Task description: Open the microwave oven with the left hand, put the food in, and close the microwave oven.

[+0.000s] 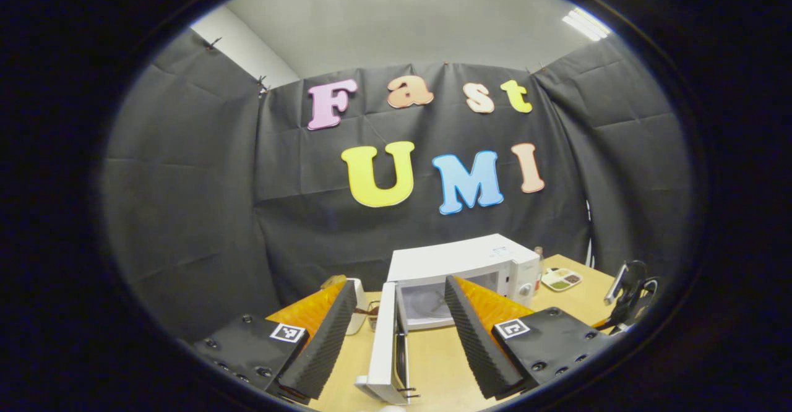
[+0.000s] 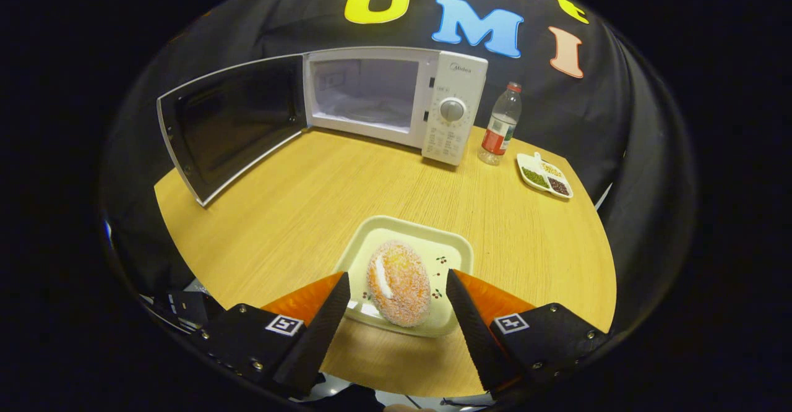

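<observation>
Looking along my left gripper (image 1: 393,338), spread and empty, I see the microwave (image 1: 461,263) door (image 1: 387,344) open. From my right gripper (image 2: 396,322), spread around the pastry (image 2: 399,282) on its tray (image 2: 451,251) on the bench (image 2: 309,201), loading comes next: pinch, then lift.

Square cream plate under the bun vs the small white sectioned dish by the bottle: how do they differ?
The square cream plate sits near the table's front edge, between the right claw's fingers; the small white sectioned dish lies far back right, beside the clear plastic bottle. The plate carries one sugared bun; the dish holds green, dark and pale fillings in separate compartments. Both lie flat on the wooden table.
</observation>
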{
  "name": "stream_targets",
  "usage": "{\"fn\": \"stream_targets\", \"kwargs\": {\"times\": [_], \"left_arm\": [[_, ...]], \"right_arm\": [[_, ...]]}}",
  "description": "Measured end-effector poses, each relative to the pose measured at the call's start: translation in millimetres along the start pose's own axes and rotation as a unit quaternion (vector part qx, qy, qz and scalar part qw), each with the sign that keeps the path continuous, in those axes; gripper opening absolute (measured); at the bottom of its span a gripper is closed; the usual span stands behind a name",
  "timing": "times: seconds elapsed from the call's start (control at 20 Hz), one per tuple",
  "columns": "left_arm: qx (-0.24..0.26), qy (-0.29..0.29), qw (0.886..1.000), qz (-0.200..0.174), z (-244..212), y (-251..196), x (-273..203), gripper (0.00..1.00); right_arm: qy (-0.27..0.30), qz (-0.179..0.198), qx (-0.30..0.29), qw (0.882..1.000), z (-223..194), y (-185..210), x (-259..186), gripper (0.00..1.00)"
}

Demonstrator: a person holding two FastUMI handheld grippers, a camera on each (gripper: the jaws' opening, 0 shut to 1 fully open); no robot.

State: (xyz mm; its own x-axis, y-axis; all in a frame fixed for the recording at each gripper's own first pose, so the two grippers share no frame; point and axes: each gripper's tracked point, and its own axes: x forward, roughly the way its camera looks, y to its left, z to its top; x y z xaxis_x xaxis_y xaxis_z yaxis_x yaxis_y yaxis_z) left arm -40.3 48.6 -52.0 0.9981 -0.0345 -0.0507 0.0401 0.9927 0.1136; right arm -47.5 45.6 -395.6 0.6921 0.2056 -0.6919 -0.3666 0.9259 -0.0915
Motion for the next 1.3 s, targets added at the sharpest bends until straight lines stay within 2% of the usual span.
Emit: {"fn": "stream_targets", "kwargs": {"times": [0.2, 0.35, 0.4, 0.55, 0.6, 0.7, 0.85, 0.95, 1.15, 1.3], "left_arm": [[0.015, -0.004, 1.0, -0.005, 9.7, -10.7, 5.4, 0.95], [0.015, 0.001, 1.0, -0.004, 9.9, -15.8, 10.2, 0.99], [0.013, 0.003, 1.0, -0.004, 8.7, -16.3, 11.6, 0.91], [0.017, 0.015, 1.0, 0.0, -1.2, -12.5, 19.6, 0.91], [0.013, 0.019, 1.0, 0.001, -4.0, -12.4, 19.9, 0.94], [0.005, 0.024, 1.0, 0.003, -8.7, -9.6, 22.3, 0.99], [0.0, 0.034, 0.999, 0.006, -16.3, -5.5, 25.4, 0.99], [0.002, 0.037, 0.999, 0.007, -18.6, -3.0, 27.0, 0.99], [0.012, 0.031, 0.999, 0.005, -16.3, -1.5, 26.5, 0.99], [0.01, 0.029, 1.0, -0.001, -19.0, -3.3, 28.9, 0.99]], "right_arm": [[0.013, 0.003, -0.027, 1.0, -9.7, -3.6, 23.2, 0.96], [0.021, 0.017, -0.033, 0.999, -9.5, -3.4, 37.4, 0.96], [0.022, 0.021, -0.035, 0.999, -8.7, -3.3, 39.1, 0.96], [0.037, 0.044, -0.033, 0.998, -13.3, 3.2, 44.5, 0.95], [0.037, 0.046, -0.034, 0.998, -11.7, 2.8, 44.4, 0.92], [0.037, 0.051, -0.043, 0.997, -10.1, 3.1, 45.8, 0.8], [0.044, 0.048, -0.045, 0.997, -12.1, -0.3, 44.9, 0.69], [0.05, 0.049, -0.051, 0.996, -10.0, -0.4, 42.3, 0.68], [0.025, 0.064, -0.027, 0.997, 22.7, 2.4, 22.4, 0.67], [-0.003, 0.089, 0.034, 0.995, 66.1, 12.6, 8.3, 0.67]]}}
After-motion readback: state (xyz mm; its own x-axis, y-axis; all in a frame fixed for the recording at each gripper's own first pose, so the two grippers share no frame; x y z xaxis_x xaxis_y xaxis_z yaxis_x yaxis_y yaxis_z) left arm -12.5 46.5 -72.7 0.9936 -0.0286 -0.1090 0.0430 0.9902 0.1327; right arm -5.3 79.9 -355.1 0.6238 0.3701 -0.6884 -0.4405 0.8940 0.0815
